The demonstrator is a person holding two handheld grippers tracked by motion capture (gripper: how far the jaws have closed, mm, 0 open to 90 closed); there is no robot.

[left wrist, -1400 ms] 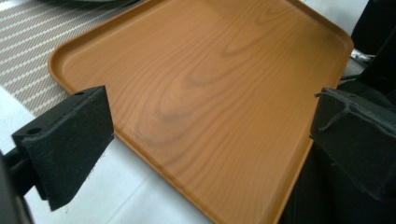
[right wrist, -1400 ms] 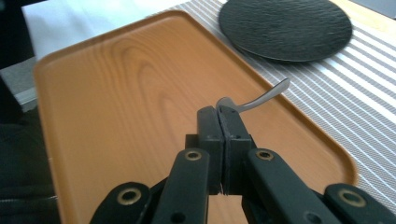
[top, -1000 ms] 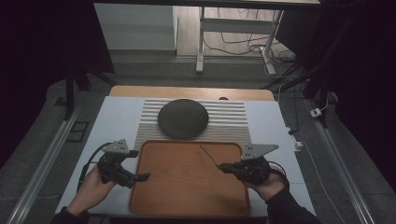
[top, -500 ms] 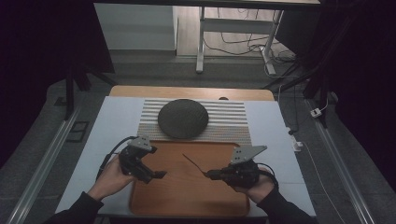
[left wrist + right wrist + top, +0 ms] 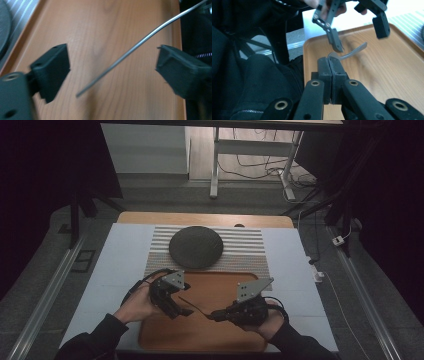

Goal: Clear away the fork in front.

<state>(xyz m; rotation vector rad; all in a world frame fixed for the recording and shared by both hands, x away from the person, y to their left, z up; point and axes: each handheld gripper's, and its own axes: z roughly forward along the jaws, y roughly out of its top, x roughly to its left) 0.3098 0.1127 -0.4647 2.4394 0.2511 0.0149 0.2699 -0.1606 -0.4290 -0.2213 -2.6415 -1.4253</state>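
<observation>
Over the wooden tray (image 5: 220, 340), the right gripper (image 5: 331, 61) is clamped tight on a thin metal strip (image 5: 130, 50). Its free end pokes between the left gripper's (image 5: 112, 63) wide-open jaws.

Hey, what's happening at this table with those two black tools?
A person holds tongs in each hand over a wooden tray. The right tongs are clamped on a thin grey strip, held above the tray. The left tongs are open, with the strip's free end between their jaws. A dark round disc sits behind on a striped mat.
</observation>
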